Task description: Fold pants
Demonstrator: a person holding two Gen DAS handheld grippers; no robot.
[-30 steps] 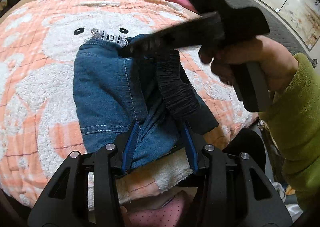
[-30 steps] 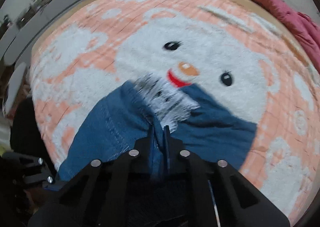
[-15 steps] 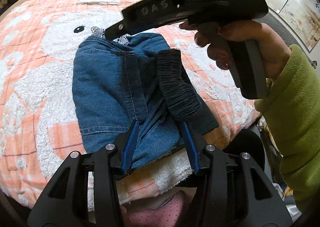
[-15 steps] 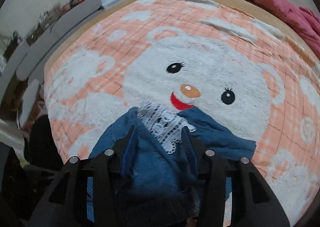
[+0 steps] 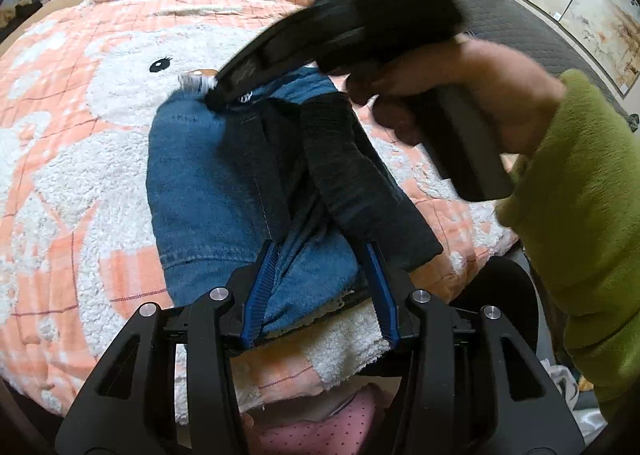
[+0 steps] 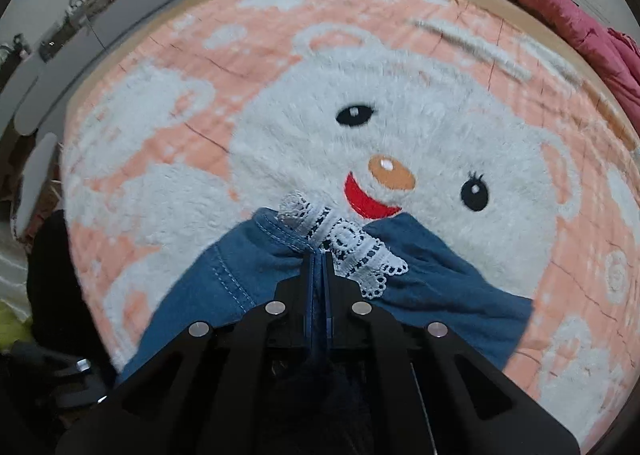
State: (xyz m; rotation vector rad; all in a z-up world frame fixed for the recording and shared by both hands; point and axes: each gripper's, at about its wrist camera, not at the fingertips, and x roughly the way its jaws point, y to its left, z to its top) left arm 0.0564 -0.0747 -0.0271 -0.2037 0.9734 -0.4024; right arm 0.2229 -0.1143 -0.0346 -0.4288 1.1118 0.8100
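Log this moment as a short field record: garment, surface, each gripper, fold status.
garment: blue denim pants with white lace trim and a black ribbed waistband, bunched in a partly folded bundle
surface: peach blanket with a white bear face
left gripper: open, fingers astride the near edge of the pants
right gripper: shut on the pants at the lace-trimmed far edge
fold status: not yet a neat fold

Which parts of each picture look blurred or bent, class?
Left wrist view: the right hand-held gripper is motion-smeared, while the pants stay fairly sharp. Right wrist view: the blanket is softly blurred, the lace trim clearer. Both views: fisheye bulge and dark corners.
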